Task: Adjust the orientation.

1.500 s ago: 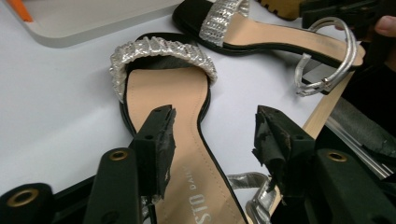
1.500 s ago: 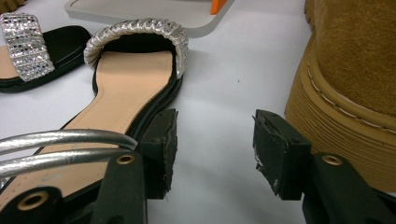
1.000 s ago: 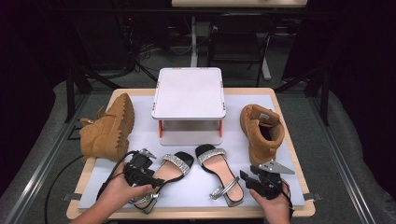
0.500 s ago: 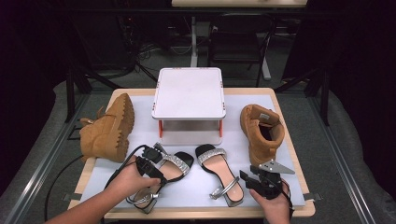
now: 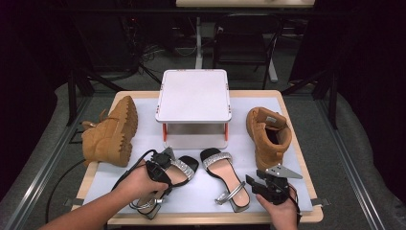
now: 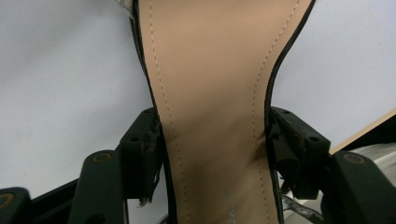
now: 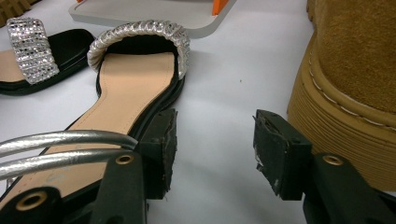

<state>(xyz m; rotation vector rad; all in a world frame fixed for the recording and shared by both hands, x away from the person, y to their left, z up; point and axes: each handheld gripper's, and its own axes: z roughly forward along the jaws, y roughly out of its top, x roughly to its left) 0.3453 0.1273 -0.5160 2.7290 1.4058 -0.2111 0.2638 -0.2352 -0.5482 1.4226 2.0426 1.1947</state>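
Both forearms are showing bare, with no sleeves. The left gripper [image 5: 160,165] is wearing a black body and trailing a black cable. The right gripper [image 7: 215,149] is carrying black jaws with brass-coloured rivets, frayed black pads [image 7: 164,140], and a grey three-cornered plate [image 5: 280,171].

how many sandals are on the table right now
2. The left sandal lies near the front edge, between the jaws of the left hand-held gripper. The right sandal lies beside it, just left of the right hand-held gripper.

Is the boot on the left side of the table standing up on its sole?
No, the left boot lies tipped on its side, its ridged sole facing the white stand.
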